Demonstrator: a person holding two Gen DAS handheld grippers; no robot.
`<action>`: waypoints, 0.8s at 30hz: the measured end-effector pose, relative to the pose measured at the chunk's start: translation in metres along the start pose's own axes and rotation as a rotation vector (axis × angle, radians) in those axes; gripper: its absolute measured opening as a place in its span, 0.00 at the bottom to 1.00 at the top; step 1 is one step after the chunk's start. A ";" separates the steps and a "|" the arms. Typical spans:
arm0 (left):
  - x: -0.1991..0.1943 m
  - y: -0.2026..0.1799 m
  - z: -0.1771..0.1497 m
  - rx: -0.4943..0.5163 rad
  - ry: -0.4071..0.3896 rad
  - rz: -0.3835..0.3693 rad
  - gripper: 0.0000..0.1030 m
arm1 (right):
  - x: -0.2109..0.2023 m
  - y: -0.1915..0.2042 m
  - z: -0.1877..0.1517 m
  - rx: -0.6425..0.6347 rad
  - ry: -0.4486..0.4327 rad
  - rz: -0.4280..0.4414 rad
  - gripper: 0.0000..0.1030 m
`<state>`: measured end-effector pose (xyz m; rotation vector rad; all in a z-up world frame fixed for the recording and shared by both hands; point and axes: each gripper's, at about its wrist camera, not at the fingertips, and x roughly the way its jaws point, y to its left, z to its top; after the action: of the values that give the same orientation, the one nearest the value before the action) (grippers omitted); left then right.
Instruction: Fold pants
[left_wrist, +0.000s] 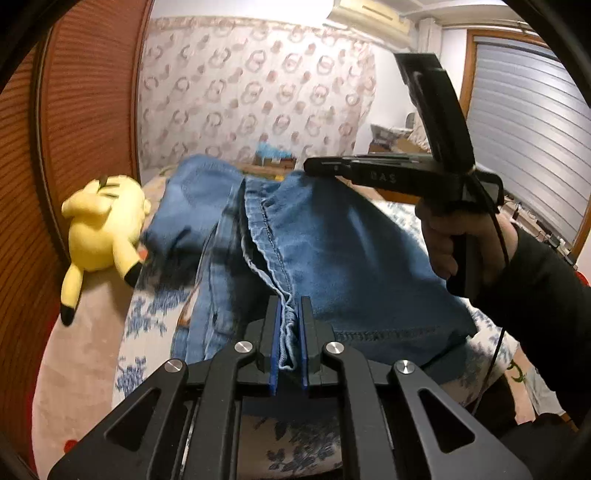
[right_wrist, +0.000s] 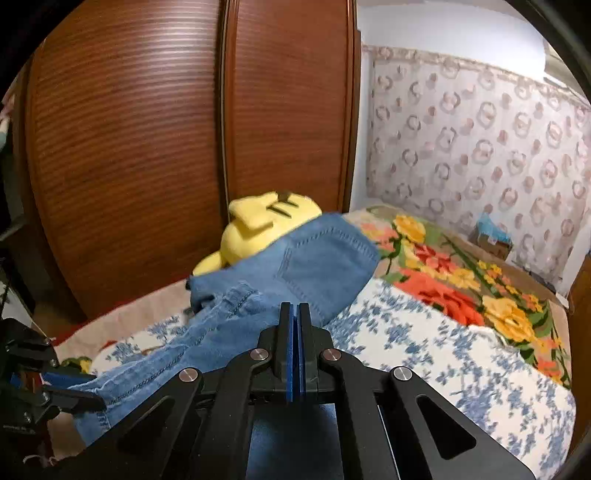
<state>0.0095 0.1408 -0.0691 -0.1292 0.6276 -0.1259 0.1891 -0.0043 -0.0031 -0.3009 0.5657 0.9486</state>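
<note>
Blue jeans (left_wrist: 332, 240) lie partly lifted over the bed. My left gripper (left_wrist: 289, 317) is shut on a bunched hem edge of the jeans, cloth squeezed between its blue pads. My right gripper (left_wrist: 314, 168) shows in the left wrist view, held by a hand, its tip at the raised far edge of the jeans. In the right wrist view my right gripper (right_wrist: 294, 314) is shut with the jeans (right_wrist: 295, 266) just beyond its tip; whether cloth is pinched there is hidden. The left gripper (right_wrist: 74, 387) shows at lower left, clamping the hem.
A yellow plush toy (left_wrist: 99, 229) lies by the brown wardrobe (right_wrist: 147, 147), touching the jeans. The bed has a blue-flowered white cover (right_wrist: 443, 354) and a bright floral blanket (right_wrist: 461, 280). A patterned curtain (left_wrist: 258, 92) hangs behind.
</note>
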 end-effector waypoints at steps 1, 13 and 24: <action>0.003 0.002 -0.002 -0.003 0.010 0.006 0.09 | 0.006 -0.001 -0.001 0.005 0.015 0.002 0.01; 0.012 0.006 -0.005 -0.017 0.050 0.049 0.29 | -0.031 -0.010 -0.007 0.042 0.070 -0.034 0.37; 0.016 -0.004 0.002 0.004 0.024 0.045 0.78 | -0.115 -0.041 -0.071 0.181 0.097 -0.154 0.49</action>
<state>0.0234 0.1345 -0.0760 -0.1094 0.6536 -0.0856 0.1485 -0.1389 0.0052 -0.2250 0.7030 0.7310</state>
